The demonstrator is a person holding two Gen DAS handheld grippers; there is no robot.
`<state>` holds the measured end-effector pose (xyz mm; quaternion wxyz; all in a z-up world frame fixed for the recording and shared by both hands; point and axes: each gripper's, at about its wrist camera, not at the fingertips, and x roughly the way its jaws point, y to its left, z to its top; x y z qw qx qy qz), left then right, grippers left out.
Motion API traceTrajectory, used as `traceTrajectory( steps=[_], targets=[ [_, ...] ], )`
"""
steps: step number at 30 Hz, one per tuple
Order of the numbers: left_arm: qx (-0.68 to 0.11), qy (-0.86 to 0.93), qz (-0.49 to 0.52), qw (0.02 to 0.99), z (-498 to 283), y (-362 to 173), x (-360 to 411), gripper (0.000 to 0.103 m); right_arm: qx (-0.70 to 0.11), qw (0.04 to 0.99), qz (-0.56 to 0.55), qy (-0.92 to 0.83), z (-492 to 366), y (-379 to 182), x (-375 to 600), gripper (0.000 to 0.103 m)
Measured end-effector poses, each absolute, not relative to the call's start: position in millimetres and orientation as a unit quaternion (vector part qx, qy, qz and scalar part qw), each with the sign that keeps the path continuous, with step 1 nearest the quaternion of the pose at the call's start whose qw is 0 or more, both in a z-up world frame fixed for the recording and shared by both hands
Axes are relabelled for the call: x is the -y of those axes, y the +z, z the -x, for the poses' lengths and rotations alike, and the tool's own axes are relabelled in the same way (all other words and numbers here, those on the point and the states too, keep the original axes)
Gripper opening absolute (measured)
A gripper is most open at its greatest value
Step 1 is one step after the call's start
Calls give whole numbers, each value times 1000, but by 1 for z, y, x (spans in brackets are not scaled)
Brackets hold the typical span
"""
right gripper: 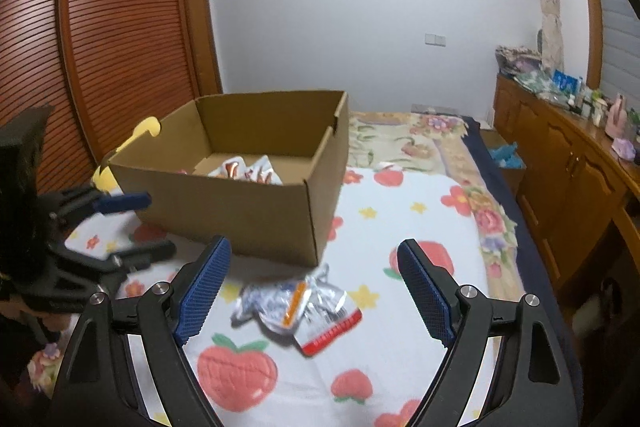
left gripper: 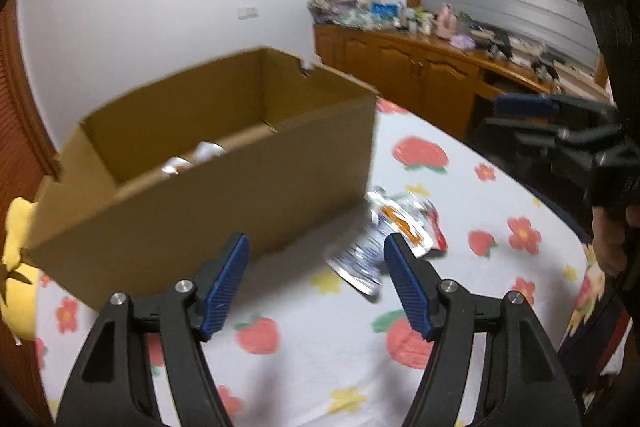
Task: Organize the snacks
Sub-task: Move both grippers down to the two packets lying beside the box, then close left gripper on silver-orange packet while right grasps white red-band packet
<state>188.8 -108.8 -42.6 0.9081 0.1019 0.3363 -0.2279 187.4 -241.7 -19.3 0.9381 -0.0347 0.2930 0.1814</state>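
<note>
An open cardboard box (left gripper: 248, 195) stands on the strawberry-print bed sheet (left gripper: 312, 355); it also shows in the right wrist view (right gripper: 256, 211). Snack packets lie inside it (right gripper: 248, 173), also glimpsed in the left wrist view (left gripper: 196, 157). Silver foil snack packets (left gripper: 388, 239) lie in a loose pile on the sheet by the box's near corner; they also show in the right wrist view (right gripper: 296, 307). My left gripper (left gripper: 316, 251) is open and empty, just short of the pile. My right gripper (right gripper: 314, 259) is open and empty above the pile.
A yellow plush toy (left gripper: 16, 267) lies left of the box. A wooden sideboard (left gripper: 420, 71) cluttered with small items runs along the right wall. A louvred wooden wardrobe (right gripper: 100, 47) stands behind the box. A floral blanket (right gripper: 400, 143) covers the far bed.
</note>
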Motion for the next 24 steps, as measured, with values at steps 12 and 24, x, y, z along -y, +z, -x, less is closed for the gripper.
traceTrajectory(
  steps=[12, 24],
  targets=[
    [-397, -277, -150, 862, -200, -81, 153, 69, -326, 928, 26, 179, -189, -56, 259, 88],
    [-407, -288, -169, 850, -216, -91, 165, 70, -341, 920, 13, 192, -200, -65, 265, 88]
  ],
)
